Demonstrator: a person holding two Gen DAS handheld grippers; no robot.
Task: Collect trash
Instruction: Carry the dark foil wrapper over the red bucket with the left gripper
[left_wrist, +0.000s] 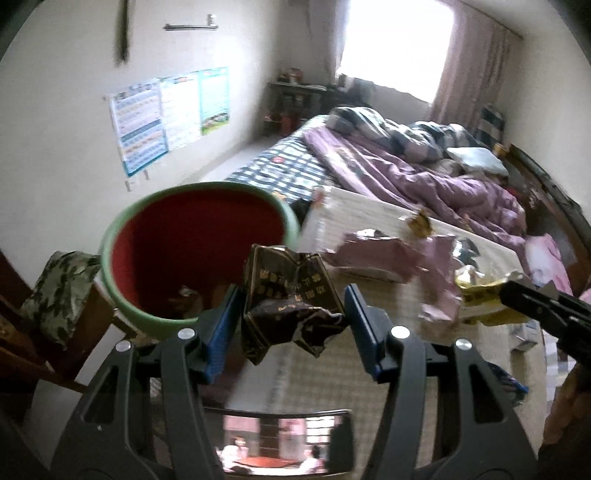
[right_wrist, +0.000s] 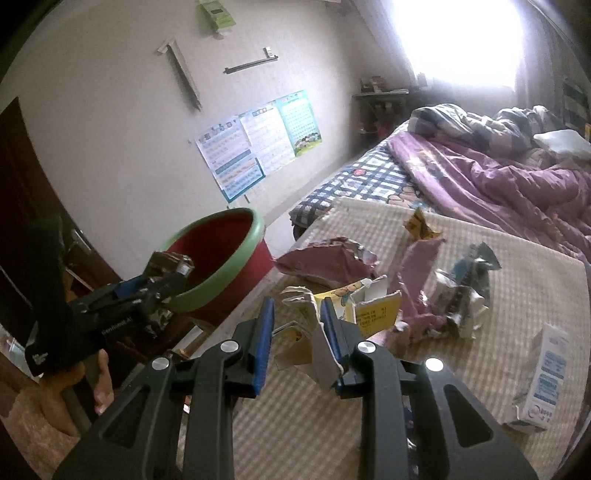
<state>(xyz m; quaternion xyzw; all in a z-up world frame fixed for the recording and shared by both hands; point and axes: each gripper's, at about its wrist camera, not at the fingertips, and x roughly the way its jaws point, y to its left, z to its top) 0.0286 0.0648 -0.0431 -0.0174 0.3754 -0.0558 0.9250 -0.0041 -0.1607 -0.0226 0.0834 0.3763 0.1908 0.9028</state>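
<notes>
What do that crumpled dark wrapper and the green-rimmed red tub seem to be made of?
Dark wrapper: looks like thin glossy foil or plastic film, judging by its sharp creases and shiny highlights. Red tub: probably moulded plastic, with smooth, evenly coloured walls and a rounded green rim; the finish looks fairly matte.

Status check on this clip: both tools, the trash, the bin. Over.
Left tool shut on dark crumpled wrapper, beside red bin. Right tool shut on torn yellow carton. More scraps on mat. Nothing blocking bin.

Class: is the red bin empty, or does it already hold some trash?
Not empty: the left wrist view shows crumpled scraps on the floor of the bin.
</notes>
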